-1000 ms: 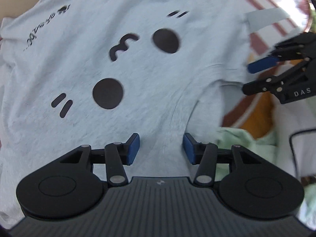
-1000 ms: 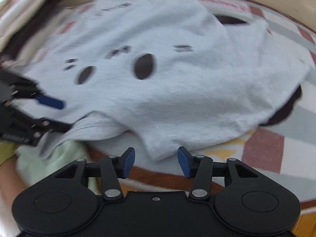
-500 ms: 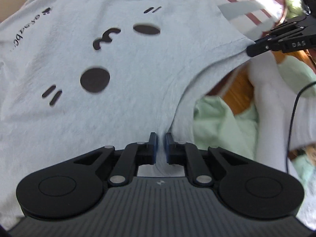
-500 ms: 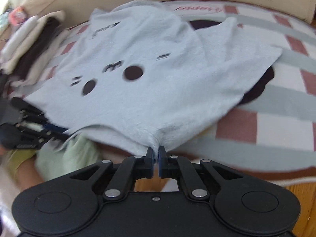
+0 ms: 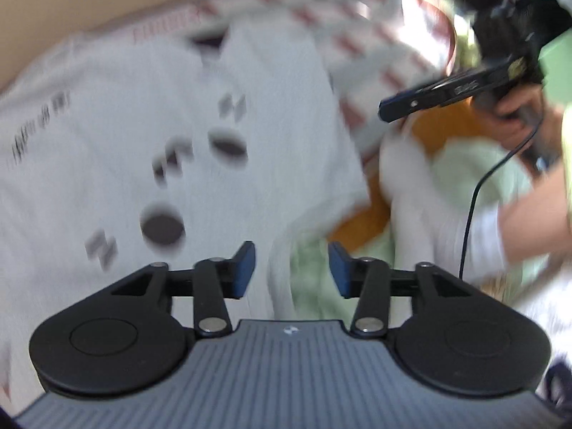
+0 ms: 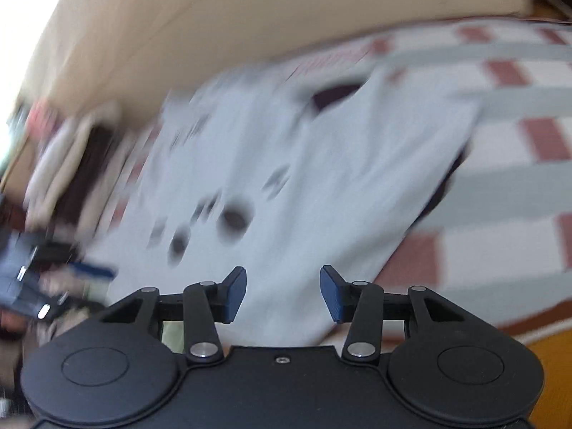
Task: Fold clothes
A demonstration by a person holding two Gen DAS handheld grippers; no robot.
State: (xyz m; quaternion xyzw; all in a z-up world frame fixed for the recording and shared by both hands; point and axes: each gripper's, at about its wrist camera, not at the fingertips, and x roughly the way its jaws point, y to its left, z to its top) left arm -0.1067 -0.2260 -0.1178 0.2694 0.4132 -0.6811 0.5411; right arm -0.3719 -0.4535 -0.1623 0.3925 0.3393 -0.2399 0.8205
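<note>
T-shirt [image 5: 178,136] of soft pale-grey knit, printed with black ovals and dashes, is spread flat on a checked red, white and grey blanket [image 6: 518,164] before a beige wall. Left gripper [image 5: 291,268] and right gripper [image 6: 282,295] are seen opening, blue pads apart, nothing gripped.

You see a pale grey T-shirt [image 5: 107,150] printed with black dots, dashes and small lettering. It lies on a rug [image 6: 507,150] checked in white, grey and brick red, brown at its edge. Both grippers' pads [image 5: 245,268] are blue on black linkages. Mint-green fabric [image 5: 311,268] shows beside the shirt.
</note>
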